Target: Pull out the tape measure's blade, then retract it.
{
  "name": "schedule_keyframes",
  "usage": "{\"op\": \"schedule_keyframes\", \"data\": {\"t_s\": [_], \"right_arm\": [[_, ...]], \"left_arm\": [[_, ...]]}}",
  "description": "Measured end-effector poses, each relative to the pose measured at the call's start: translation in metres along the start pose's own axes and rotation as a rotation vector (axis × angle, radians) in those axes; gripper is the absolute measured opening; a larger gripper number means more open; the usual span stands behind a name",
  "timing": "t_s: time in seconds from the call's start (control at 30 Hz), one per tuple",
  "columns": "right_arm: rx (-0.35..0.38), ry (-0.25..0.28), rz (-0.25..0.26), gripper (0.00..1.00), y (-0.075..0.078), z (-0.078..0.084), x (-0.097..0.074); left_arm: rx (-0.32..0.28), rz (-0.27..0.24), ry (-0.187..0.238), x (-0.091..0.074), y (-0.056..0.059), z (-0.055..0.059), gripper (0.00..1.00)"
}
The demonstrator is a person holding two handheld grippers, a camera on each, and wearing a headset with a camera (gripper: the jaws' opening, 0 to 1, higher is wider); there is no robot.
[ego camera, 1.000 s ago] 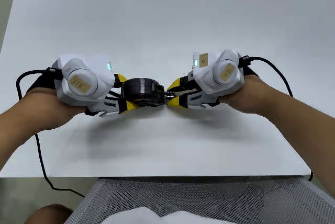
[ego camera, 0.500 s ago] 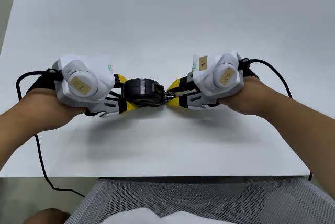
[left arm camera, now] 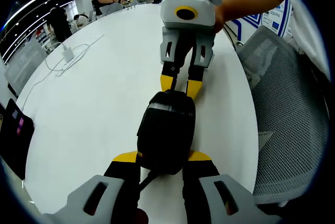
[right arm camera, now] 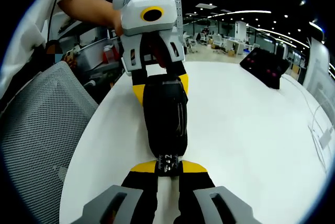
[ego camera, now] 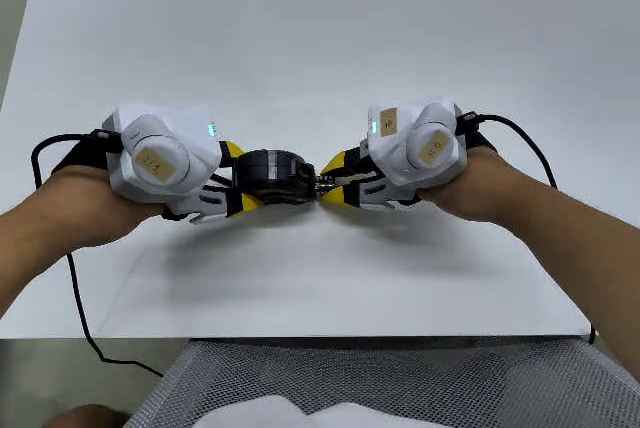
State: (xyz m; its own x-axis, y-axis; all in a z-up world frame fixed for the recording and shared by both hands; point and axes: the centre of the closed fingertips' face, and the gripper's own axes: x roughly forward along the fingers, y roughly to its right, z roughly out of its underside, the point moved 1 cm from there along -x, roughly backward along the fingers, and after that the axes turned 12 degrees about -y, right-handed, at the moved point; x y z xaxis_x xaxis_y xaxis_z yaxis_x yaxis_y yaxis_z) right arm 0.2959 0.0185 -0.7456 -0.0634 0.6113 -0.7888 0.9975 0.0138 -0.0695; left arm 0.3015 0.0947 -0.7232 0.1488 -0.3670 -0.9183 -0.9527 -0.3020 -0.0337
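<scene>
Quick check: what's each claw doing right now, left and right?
Left claw: shut on the tape measure, gripping its case.
Right claw: shut on the blade tip, right at the case's mouth.

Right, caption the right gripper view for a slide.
Right gripper pinches the blade tip of the tape measure while left gripper clamps its case.

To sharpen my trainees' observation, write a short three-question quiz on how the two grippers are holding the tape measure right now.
1. True or false: the left gripper is shut on the tape measure case.
2. The right gripper pinches: A) the case, B) the blade tip, C) a cable.
3. How much blade shows between the case and the right gripper?
Key: 1 true; 2 B; 3 hardly any, just a short stub.
</scene>
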Motion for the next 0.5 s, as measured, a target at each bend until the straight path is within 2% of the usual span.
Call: {"op": "schedule_keyframes", "data": {"t_s": [0.5], "right_arm": [[-0.019,-0.01,0.007,0.1,-0.0003,0.0021,-0.0022]], "left_arm": [[0.002,0.004,-0.005,0.0003,0.0002,0.0004,0.26]]}}
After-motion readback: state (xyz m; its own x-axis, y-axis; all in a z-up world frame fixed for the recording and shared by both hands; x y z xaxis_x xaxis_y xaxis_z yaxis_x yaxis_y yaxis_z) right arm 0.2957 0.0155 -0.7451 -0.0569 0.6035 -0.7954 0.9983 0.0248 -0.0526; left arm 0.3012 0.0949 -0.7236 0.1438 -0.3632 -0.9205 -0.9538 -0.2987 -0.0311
